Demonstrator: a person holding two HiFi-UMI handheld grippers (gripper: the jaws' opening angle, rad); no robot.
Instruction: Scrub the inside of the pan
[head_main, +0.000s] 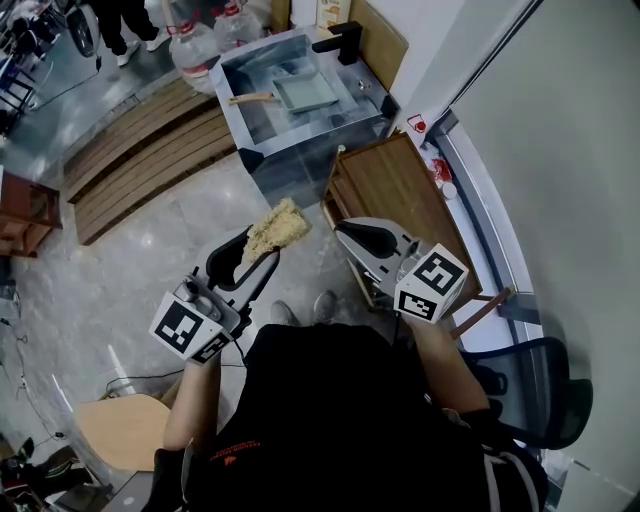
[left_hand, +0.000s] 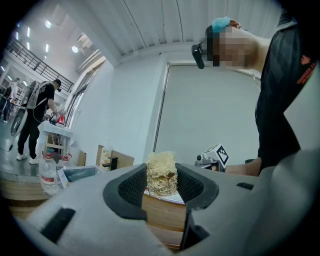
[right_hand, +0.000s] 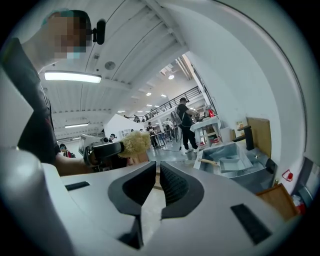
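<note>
Glossy grey floor (head_main: 150, 260) is spread beneath the scene, and a person in a black top is seen from above at the lower edge of the head view, one gripper held in each hand.

Nearest on the left, the left gripper (head_main: 252, 252) is raised in front of the body. Its black fingers (left_hand: 132, 187) are closed on a tan, fibrous scrubber (left_hand: 161, 173), which is clamped between the two pads and stands up above them. To the right, the right gripper (right_hand: 157, 180) is held at about the same height, apart from the left one. Its fingers (right_hand: 175, 187) are drawn nearly together, with only a thin slit left between them, and nothing is held there.

Just beyond the right gripper, a small wooden surface (head_main: 390, 185) is seen. An office chair (head_main: 545, 390) is placed to the person's right. Farther ahead, a grey sink unit (head_main: 300, 140) is set against the wall, with a black faucet (head_main: 340, 42) at its far rim. The pan (head_main: 305, 93), rectangular and grey with a wooden handle, is laid inside the basin, well apart from both grippers. A slatted wooden platform (head_main: 140, 150) is laid on the floor left of the sink, and large water bottles (head_main: 195, 45) are stood behind it.
</note>
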